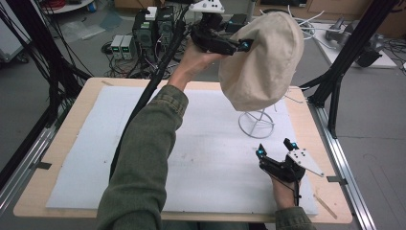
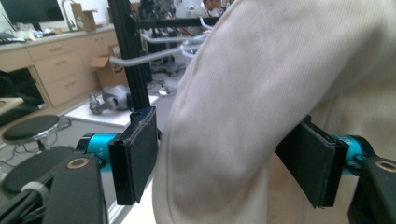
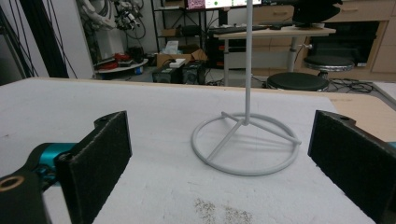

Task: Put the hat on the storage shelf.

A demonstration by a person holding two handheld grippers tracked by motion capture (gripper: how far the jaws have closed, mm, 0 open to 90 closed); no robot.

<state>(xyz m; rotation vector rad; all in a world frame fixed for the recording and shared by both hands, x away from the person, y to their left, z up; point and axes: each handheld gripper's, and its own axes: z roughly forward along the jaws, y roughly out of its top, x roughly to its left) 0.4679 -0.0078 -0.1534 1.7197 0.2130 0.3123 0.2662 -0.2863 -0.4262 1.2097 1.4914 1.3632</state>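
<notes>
A beige cloth hat (image 1: 263, 62) hangs over the top of a white wire stand whose ring base (image 1: 256, 123) rests on the white mat. My left gripper (image 1: 242, 45) is raised high at the hat's left side. It is open, and in the left gripper view a bulge of the hat (image 2: 280, 93) fills the gap between its spread pads (image 2: 137, 158). My right gripper (image 1: 275, 148) is low over the mat just in front of the stand, open, with nothing between its jaws. The stand's ring base (image 3: 245, 144) and thin pole lie straight ahead of it.
A white mat (image 1: 95, 143) covers the wooden table (image 1: 52, 143). A black frame post (image 1: 344, 62) leans at the right rear corner, and more black struts stand at the left. Electronics boxes (image 1: 148, 28) and cables lie on the floor behind the table.
</notes>
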